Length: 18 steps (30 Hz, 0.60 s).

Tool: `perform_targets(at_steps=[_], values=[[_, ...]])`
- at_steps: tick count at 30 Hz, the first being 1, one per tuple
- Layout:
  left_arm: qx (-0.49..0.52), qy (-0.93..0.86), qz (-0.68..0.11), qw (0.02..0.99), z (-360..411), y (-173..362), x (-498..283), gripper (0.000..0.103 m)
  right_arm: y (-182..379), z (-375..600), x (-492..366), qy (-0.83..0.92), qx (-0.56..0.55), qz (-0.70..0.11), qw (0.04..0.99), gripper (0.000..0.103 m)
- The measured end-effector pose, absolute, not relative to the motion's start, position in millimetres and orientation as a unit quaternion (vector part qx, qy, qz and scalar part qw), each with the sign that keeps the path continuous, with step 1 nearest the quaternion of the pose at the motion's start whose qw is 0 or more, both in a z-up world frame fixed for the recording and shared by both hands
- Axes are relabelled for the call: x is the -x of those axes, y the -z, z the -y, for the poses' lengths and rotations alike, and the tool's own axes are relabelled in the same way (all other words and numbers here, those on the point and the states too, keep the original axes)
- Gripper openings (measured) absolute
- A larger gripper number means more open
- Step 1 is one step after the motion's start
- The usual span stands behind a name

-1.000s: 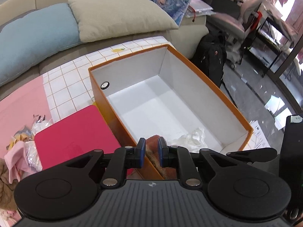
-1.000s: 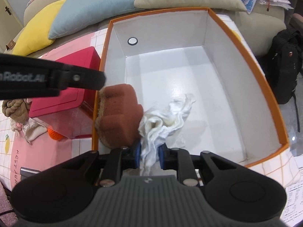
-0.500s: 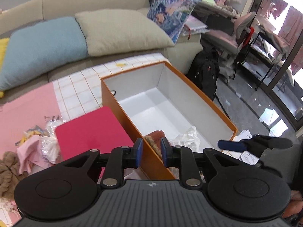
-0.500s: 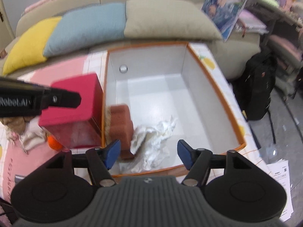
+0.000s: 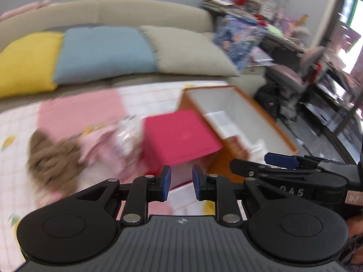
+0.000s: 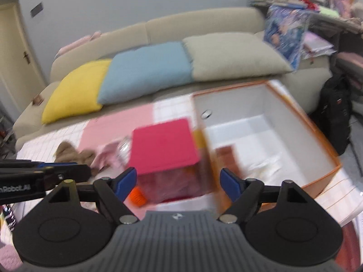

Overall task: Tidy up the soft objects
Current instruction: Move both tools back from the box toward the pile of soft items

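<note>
Both claws hang empty above the tiled counter [image 6: 172, 106]. The right claw [image 6: 179, 183] has just been opening and stands wide with nothing between its pads; the left claw [image 5: 180, 182] is parted by a narrow gap, gripping nothing. Inside the orange box [image 6: 322, 133], ahead of the right claw, lie the brown sponge [image 6: 226, 158] and white cloth [image 6: 265, 163]. Left of the pink bin [image 5: 179, 136], a brown plush [image 5: 52, 158] and pink fabric [image 5: 99, 140] lie heaped.
</note>
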<state>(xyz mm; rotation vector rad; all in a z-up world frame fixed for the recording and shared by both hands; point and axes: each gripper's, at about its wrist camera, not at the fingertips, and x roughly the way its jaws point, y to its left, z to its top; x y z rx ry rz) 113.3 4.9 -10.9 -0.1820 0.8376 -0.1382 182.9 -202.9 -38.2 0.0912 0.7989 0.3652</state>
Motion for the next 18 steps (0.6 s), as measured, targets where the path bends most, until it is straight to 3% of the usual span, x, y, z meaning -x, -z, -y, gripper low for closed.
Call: perform_targets(at_steps=[8, 13, 18], values=[[0.153, -0.029, -0.455, 0.877, -68, 63, -83, 0.025, 82, 137, -176, -0.24, -0.001, -0.43, 0.87, 0.071], [0.165, -0.063, -0.455, 0.873, -92, 80, -75, 0.026, 103, 101, -172, -0.277, 0.043, -0.437, 0.855, 0.059], [0.136, -0.063, -0.435, 0.888, -104, 83, -79, 0.041, 108, 70, -178, -0.313, 0.069, -0.43, 0.844, 0.057]])
